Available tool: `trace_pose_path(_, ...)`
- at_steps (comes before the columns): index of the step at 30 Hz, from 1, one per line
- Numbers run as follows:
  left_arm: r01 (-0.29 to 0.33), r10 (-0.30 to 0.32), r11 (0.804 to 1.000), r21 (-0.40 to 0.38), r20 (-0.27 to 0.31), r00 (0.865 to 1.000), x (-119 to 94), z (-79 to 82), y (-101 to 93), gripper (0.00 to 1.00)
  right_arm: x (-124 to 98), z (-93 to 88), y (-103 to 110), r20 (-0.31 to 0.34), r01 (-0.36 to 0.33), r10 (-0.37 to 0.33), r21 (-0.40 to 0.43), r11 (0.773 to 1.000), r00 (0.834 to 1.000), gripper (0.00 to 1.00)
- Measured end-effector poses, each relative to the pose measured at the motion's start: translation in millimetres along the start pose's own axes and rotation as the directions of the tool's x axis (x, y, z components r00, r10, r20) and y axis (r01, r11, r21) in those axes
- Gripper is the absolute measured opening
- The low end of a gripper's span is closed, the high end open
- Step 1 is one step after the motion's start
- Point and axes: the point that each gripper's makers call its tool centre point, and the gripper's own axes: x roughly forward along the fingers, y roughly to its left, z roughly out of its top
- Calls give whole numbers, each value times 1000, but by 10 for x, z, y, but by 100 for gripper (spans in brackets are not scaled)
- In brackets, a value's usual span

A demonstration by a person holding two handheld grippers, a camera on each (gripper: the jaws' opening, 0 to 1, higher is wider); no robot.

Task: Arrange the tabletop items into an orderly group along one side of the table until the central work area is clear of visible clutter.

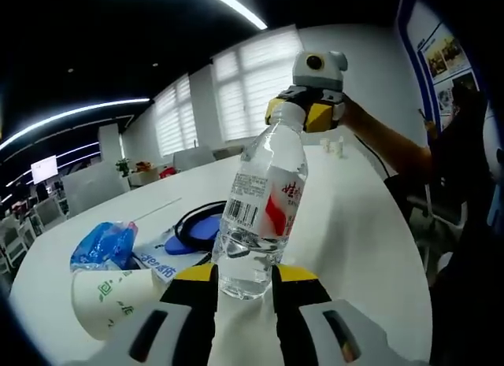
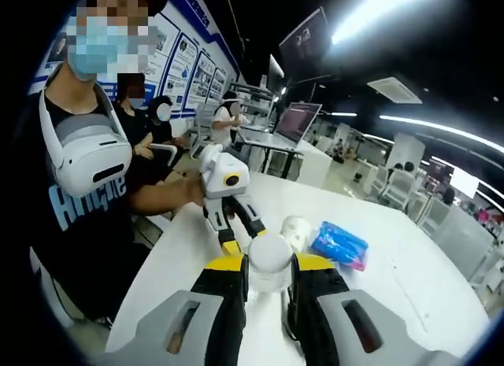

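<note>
Water bottle [image 1: 264,216] is the thing we handle now: clear plastic, nearly full, with a white and red label and a white cap [image 2: 270,253]. It leans between the two grippers above the white tabletop [image 1: 346,224]. The left gripper [image 1: 245,281] has its yellow-tipped jaws closed on the bottle's base, and the right gripper [image 1: 307,112] has its jaws closed around the neck, just under the cap.

We judge the bottle rather heavy because of the water. The thin wall is smooth and can slip or dent if squeezed hard. The neck and the ribbed base are the stiffest places, so holding it at both ends seems a good choice.

Beside the bottle, on the left gripper's side, lies a paper cup [image 1: 118,297] on its side, white with green print, light and easy to crush. Behind the cup is a soft blue tissue pack [image 1: 104,244] with a shiny wrapping. Near the bottle's base rests a flat blue round thing with a black cable [image 1: 197,224]; we cannot tell exactly what it is.
</note>
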Motion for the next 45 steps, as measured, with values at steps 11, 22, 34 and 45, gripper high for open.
trace_pose_path(11, -3, 3, 1000, 1, -7, 1000, 25, -10, -72, 26, 75, 71, -19, -13, -28, 27, -16, 999, 1000, 18)
trace_pose_path(22, -16, 17, 1000, 15, -30, 999, 34, -45, -56, 26, 178, 134, -26, -24, -57, 56, -25, 998, 998, 18)
trace_pose_path(34, -34, 36, 999, 27, -57, 998, 26, -105, 53, 26, 346, 205, -102, -41, -95, 93, -32, 995, 995, 18)
trace_pose_path(45, -37, 38, 999, 24, -65, 997, 14, -149, 113, 27, 423, 191, -248, -32, -103, 104, 31, 994, 994, 0)
